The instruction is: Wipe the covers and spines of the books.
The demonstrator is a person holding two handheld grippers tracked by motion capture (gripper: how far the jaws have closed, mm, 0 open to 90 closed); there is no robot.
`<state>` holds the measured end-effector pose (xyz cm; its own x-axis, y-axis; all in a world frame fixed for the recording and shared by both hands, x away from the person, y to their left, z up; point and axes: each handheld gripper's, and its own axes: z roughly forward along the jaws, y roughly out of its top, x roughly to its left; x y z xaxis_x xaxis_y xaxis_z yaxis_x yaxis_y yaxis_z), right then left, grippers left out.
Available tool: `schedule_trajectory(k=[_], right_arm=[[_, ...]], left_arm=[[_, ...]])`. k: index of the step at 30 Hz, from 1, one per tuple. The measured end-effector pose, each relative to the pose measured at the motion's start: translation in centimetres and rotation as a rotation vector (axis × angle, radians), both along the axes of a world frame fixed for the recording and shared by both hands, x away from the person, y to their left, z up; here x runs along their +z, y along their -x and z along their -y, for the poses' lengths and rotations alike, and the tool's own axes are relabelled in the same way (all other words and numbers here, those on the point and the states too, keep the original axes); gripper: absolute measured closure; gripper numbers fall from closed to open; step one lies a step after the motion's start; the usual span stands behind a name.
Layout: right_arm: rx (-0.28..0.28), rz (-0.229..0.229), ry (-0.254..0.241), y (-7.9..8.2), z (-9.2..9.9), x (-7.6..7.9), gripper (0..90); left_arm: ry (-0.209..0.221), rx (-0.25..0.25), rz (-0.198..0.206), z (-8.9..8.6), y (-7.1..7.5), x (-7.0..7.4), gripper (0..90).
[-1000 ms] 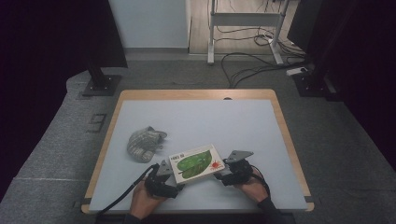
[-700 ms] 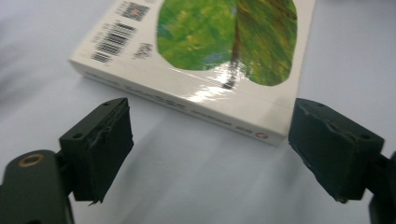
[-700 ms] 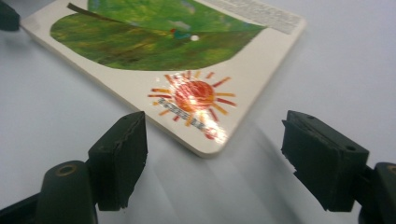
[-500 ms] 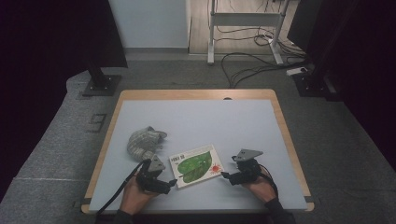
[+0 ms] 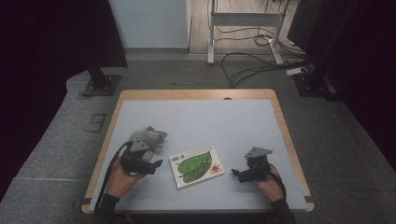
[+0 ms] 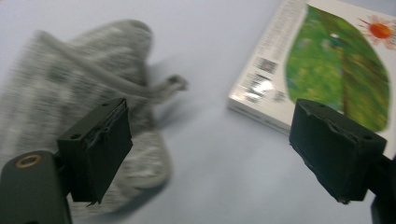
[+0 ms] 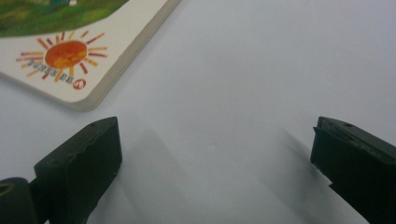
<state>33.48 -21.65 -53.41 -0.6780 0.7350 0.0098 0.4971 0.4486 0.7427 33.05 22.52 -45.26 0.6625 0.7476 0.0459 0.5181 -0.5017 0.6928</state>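
A white board book with a green leaf and a red sun lies flat on the table near the front. A grey knitted drawstring pouch lies to its left. My left gripper hovers just in front of the pouch, pointing at the book; its jaws have just been opening and stand open with nothing between them. In the left gripper view the pouch is at left and the book at right. My right gripper sits right of the book, its jaws just opened wide and empty, with the book's sun corner ahead.
The pale blue table top has a wooden rim. A black cable trails from the left gripper over the front left edge. Beyond the table stand a metal frame, floor cables and dark stand bases.
Both grippers have drawn away from the book's ends: the left one leftward and up toward the pouch, the right one rightward. Both sets of jaws have widened. The book stays flat.
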Motion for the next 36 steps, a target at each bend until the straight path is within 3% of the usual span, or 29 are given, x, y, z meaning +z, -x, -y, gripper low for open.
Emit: schedule_trajectory(k=[6, 13, 21, 24, 27, 29, 32, 36], right_arm=[[-0.014, -0.029, 0.023, -0.3, -0.1, -0.2, 0.0], [-0.013, -0.026, 0.021, -0.3, -0.1, -0.2, 0.0], [-0.016, -0.023, 0.021, -0.3, -0.1, -0.2, 0.0], [-0.016, -0.022, 0.02, -0.3, -0.1, -0.2, 0.0], [-0.016, -0.021, 0.02, -0.3, -0.1, -0.2, 0.1], [-0.017, -0.021, 0.02, -0.3, -0.1, -0.2, 0.1], [-0.017, -0.021, 0.02, -0.3, -0.1, -0.2, 0.1], [-0.017, -0.02, 0.02, -0.2, -0.1, -0.2, 0.2]], left_arm=[[0.006, 0.017, -0.001, -1.6, -2.0, 0.9, 11.6], [0.013, 0.027, -0.011, -3.8, -4.9, 0.7, 13.4], [-0.002, 0.03, -0.058, -4.9, -8.0, -1.6, 14.1], [-0.039, 0.023, -0.077, -5.0, -8.8, -2.7, 14.9], [-0.09, 0.025, -0.07, -4.7, -9.1, -3.3, 23.6], [-0.12, 0.03, -0.054, -4.5, -9.1, -3.5, 34.7], [-0.139, 0.044, -0.05, -4.2, -8.9, -3.5, 51.5], [-0.161, 0.032, -0.035, -3.8, -8.3, -3.0, 61.1]])
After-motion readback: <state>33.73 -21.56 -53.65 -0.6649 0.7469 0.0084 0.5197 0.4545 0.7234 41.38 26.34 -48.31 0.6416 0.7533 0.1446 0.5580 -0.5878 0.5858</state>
